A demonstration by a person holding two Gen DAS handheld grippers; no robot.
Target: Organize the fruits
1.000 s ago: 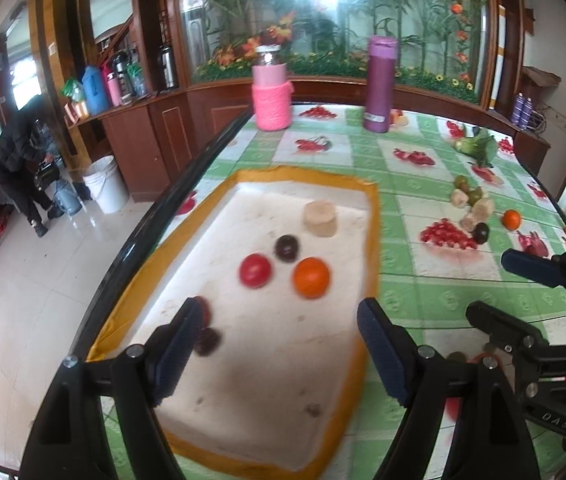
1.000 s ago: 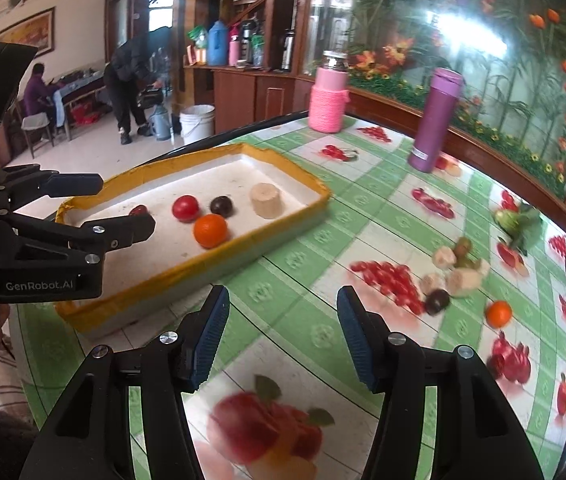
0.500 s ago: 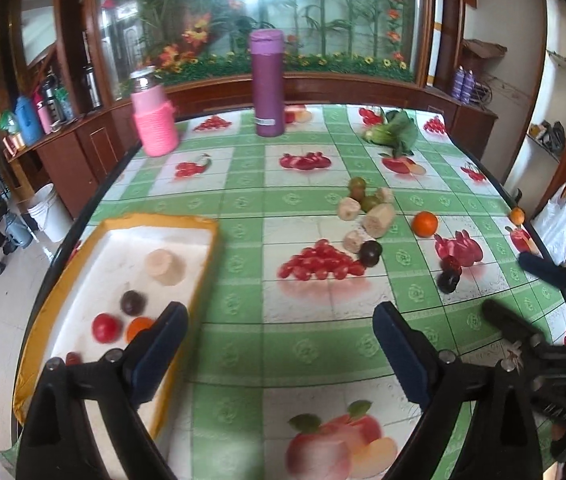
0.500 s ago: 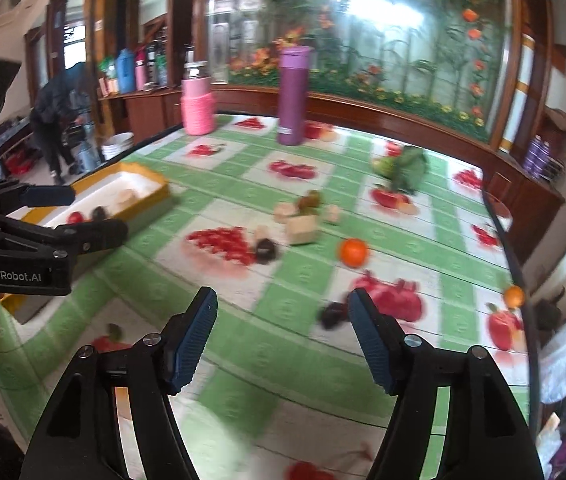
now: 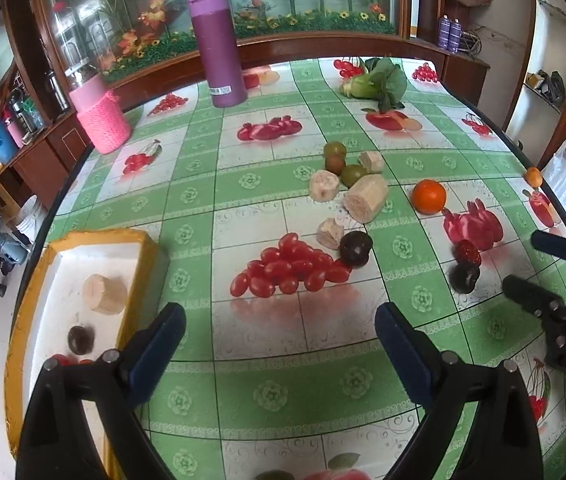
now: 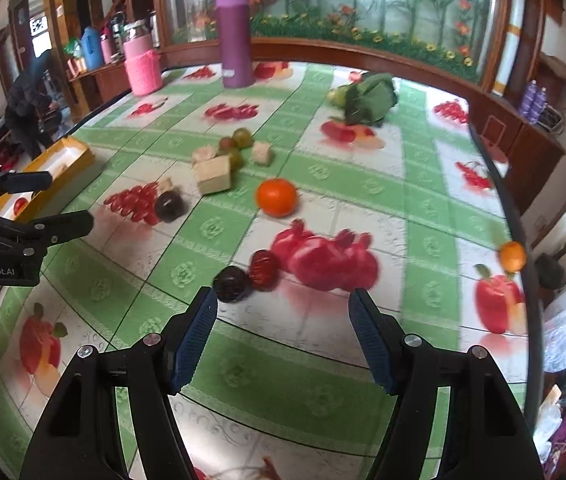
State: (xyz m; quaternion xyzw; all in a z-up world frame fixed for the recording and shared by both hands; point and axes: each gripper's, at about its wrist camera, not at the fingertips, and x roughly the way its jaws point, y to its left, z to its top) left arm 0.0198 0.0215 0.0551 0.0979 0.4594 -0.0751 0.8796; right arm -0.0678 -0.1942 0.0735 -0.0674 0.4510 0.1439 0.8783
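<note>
Progress: a few fruits sit in your tray (image 5: 145, 258) | most wait on the table (image 5: 363, 352) | left gripper (image 5: 279, 344) and right gripper (image 6: 285, 332) fingers spread, empty

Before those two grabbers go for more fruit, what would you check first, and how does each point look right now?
1. Left gripper fingers apart, nothing between: ok; they have just been opening.
2. Right gripper open and empty: ok.
3. Dark round fruit ahead of right gripper, in the open: ok.
4. It touches the red fruit beside it: crowded, not ok.
5. Tray has bare floor left: ok.
6. Which fruit each gripper aims for: cannot tell.
</note>
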